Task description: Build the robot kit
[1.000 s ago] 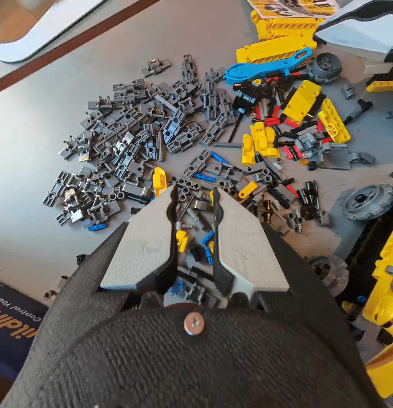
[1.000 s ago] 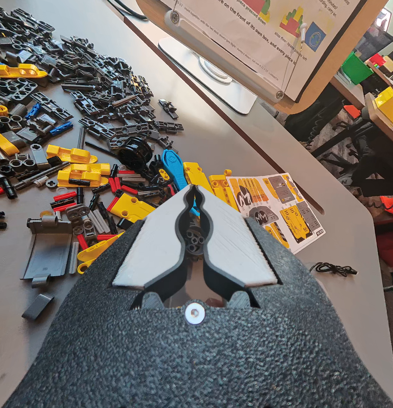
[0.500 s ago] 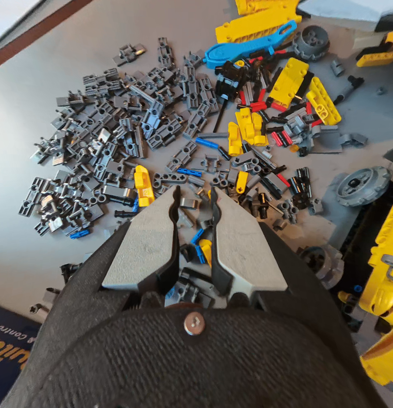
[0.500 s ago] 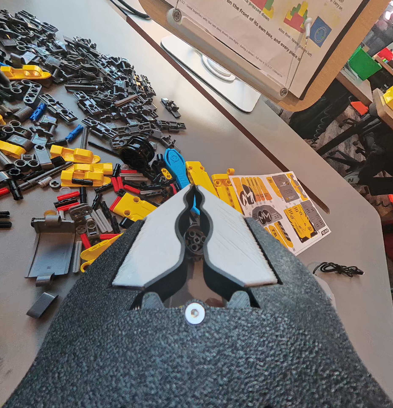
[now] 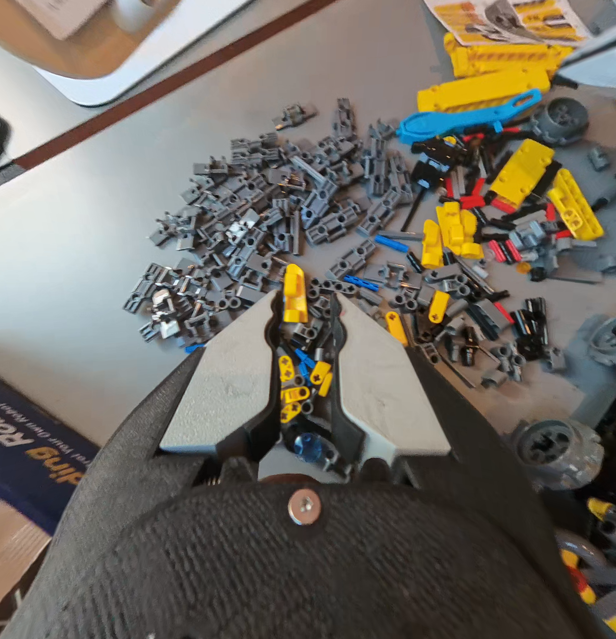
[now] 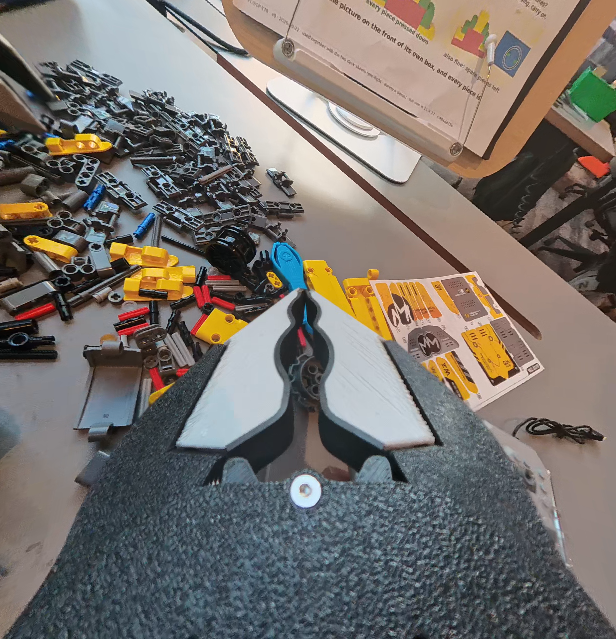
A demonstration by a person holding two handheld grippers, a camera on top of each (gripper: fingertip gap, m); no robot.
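Note:
My left gripper (image 5: 304, 295) is open and empty. It hovers over a heap of small building-set parts on the grey desk (image 5: 92, 276). A yellow curved piece (image 5: 294, 297) lies on the desk between its tips, beside the dark grey links (image 5: 282, 214). Small yellow and blue connectors (image 5: 299, 380) show between the jaws. My right gripper (image 6: 302, 293) is shut, its tips touching over the blue separator tool (image 6: 287, 266). A dark grey gear wheel (image 6: 308, 375) shows through the oval gap behind the tips. It seems to lie on the desk below.
A sticker sheet (image 6: 455, 332) and a black cord (image 6: 559, 432) lie right of my right gripper. A monitor stand (image 6: 351, 117) and a board with a printed sheet (image 6: 403, 41) stand behind. A grey scoop (image 6: 107, 390), grey wheels (image 5: 555, 449) and a dark blue box (image 5: 30, 446) lie nearby. The left gripper's tips are roughly 20 cm from the right gripper's. To the dark grey gear wheel (image 6: 308, 375): right tips about 5 cm, left tips about 20 cm. Look for it in the left wrist view (image 5: 566, 121) too.
My left gripper, still open, has shifted left over the heap, so the yellow curved piece now sits between its tips. My right gripper stays shut and has drawn slightly nearer the parts.

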